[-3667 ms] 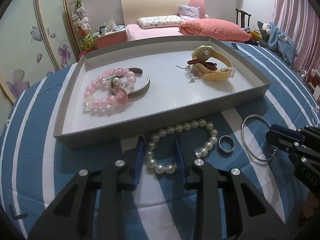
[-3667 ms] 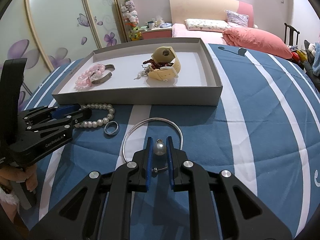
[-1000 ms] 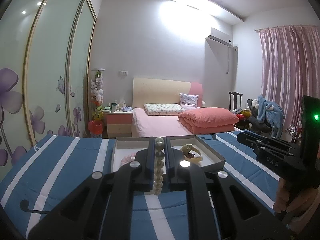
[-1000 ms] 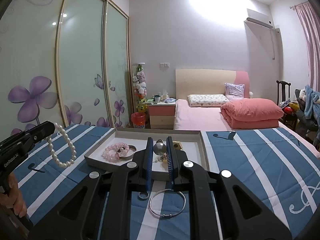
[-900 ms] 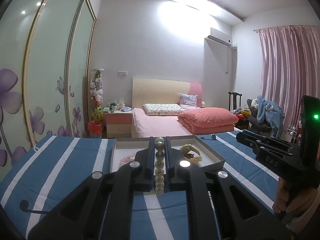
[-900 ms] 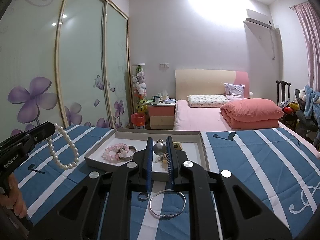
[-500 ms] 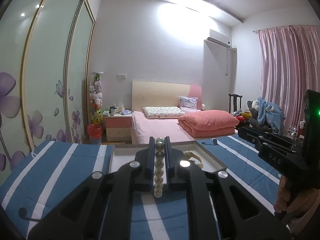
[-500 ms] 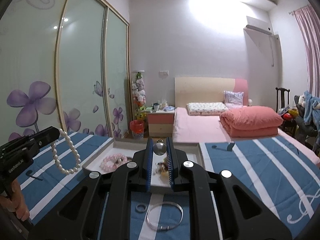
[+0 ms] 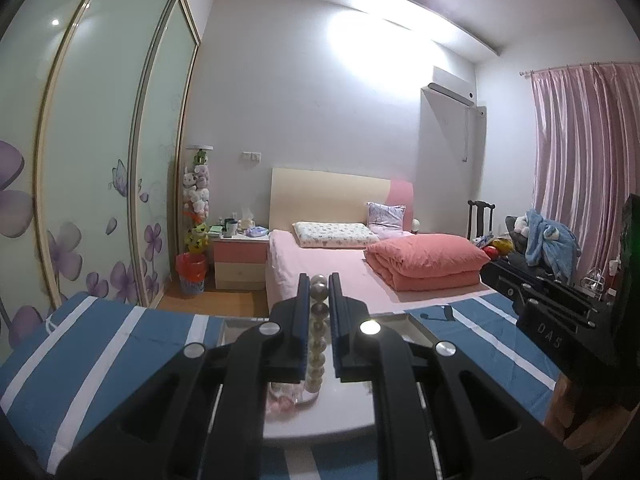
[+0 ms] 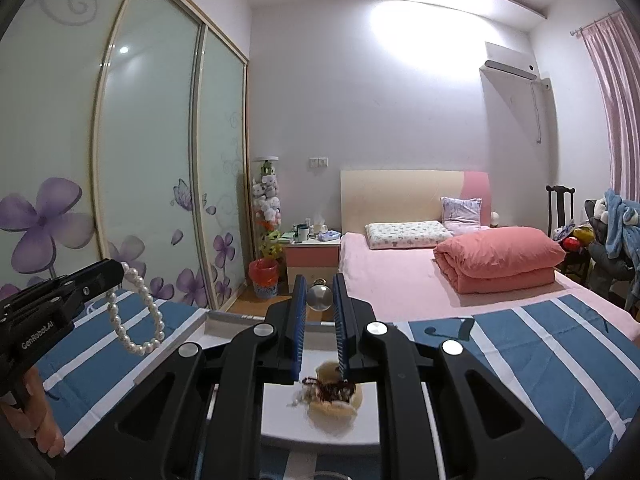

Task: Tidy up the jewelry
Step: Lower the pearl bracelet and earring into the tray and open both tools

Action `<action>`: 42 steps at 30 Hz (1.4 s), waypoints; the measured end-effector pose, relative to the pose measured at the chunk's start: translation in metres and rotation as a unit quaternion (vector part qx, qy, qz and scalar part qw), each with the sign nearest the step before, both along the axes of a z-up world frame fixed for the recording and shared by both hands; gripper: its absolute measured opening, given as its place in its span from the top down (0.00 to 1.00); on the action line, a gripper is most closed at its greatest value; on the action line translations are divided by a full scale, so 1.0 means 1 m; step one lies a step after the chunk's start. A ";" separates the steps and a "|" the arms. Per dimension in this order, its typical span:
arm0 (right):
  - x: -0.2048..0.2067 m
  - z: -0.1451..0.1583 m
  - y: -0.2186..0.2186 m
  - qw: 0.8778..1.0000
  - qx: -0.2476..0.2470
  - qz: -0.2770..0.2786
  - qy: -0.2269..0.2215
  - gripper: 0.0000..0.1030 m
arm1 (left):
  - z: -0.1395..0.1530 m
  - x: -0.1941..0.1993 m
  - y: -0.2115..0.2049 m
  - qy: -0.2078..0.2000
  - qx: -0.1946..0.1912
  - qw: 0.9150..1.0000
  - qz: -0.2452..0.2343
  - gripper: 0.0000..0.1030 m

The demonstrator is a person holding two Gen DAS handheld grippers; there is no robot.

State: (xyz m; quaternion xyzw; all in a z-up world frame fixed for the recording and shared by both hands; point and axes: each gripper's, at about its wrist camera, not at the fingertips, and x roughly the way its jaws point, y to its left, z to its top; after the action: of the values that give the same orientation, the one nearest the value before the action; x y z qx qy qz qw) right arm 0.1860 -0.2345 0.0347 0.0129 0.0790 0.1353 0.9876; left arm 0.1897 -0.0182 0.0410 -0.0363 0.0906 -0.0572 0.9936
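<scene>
My left gripper (image 9: 319,283) is shut on a white pearl bracelet (image 9: 317,336), whose beads hang in a line between the fingers. In the right wrist view the same gripper (image 10: 105,276) holds the bracelet (image 10: 138,322) as a dangling loop above the tray's left end. My right gripper (image 10: 319,286) is shut on a round silver-grey bead (image 10: 319,297); it shows at the right of the left wrist view (image 9: 491,273). Below both lies the grey tray (image 10: 200,319) (image 9: 421,329) with a white floor. It holds a pink bead bracelet (image 9: 280,400) and a yellow watch (image 10: 338,408) with dark red beads on it.
The tray rests on a blue cloth with white stripes (image 10: 540,344). A hand (image 10: 38,420) grips the left tool at the lower left. Beyond the table stand a pink bed (image 10: 420,276), a nightstand (image 10: 312,256) and flowered wardrobe doors (image 10: 152,184).
Both grippers have moved forward over the tray, which now lies close beneath them instead of ahead. The pearl bracelet and the bead stay gripped.
</scene>
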 end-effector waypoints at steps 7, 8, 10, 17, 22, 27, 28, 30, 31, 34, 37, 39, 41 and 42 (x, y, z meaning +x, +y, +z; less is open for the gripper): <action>0.030 -0.016 0.011 0.999 -0.004 0.007 0.031 0.86 | -0.014 0.034 -0.001 0.018 -0.004 1.000 -0.001 0.90; 0.036 -0.020 0.011 0.999 -0.004 0.008 0.040 0.86 | -0.018 0.040 0.000 0.023 -0.005 1.000 0.000 0.90; 0.045 -0.027 0.014 0.998 -0.006 0.009 0.056 0.86 | -0.023 0.049 0.001 0.032 -0.007 0.999 0.002 0.90; 0.060 -0.048 0.023 0.995 -0.020 0.013 0.092 0.86 | -0.040 0.068 0.004 0.052 -0.001 0.999 0.004 0.90; 0.061 -0.052 0.024 0.994 -0.019 0.016 0.105 0.84 | -0.046 0.075 0.004 0.059 0.000 0.998 0.002 0.90; 0.062 -0.051 0.024 0.995 -0.016 0.012 0.103 0.60 | -0.050 0.082 0.003 0.067 0.002 0.998 0.000 0.90; 0.061 -0.050 0.025 0.995 -0.017 0.012 0.102 0.60 | -0.051 0.084 0.003 0.068 0.003 0.998 -0.001 0.90; 0.063 -0.050 0.024 0.995 -0.016 0.010 0.101 0.60 | -0.053 0.089 0.001 0.075 0.004 0.997 -0.002 0.90; 0.063 -0.050 0.023 0.995 -0.016 0.010 0.102 0.60 | -0.055 0.090 0.000 0.078 0.004 0.997 -0.003 0.90; 0.067 -0.050 0.023 0.995 -0.013 0.007 0.103 0.60 | -0.061 0.097 -0.003 0.093 0.004 0.996 -0.003 0.90; 0.070 -0.049 0.021 0.994 -0.009 0.005 0.106 0.60 | -0.068 0.106 -0.002 0.110 0.001 0.994 0.001 0.89; 0.071 -0.049 0.020 0.994 -0.008 0.004 0.106 0.60 | -0.072 0.111 0.002 0.119 -0.005 0.993 0.005 0.80; 0.072 -0.049 0.019 0.994 -0.007 0.005 0.106 0.60 | -0.075 0.112 0.005 0.122 -0.010 0.992 0.009 0.73; 0.072 -0.049 0.019 0.994 -0.007 0.005 0.106 0.60 | -0.075 0.113 0.005 0.123 -0.011 0.992 0.010 0.73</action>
State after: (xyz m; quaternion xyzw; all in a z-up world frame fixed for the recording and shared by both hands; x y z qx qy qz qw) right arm 0.2576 -0.2153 -0.0141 0.0195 0.1839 0.1374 0.9731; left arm 0.3025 -0.0131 -0.0340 -0.0550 0.2115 -0.0432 0.9749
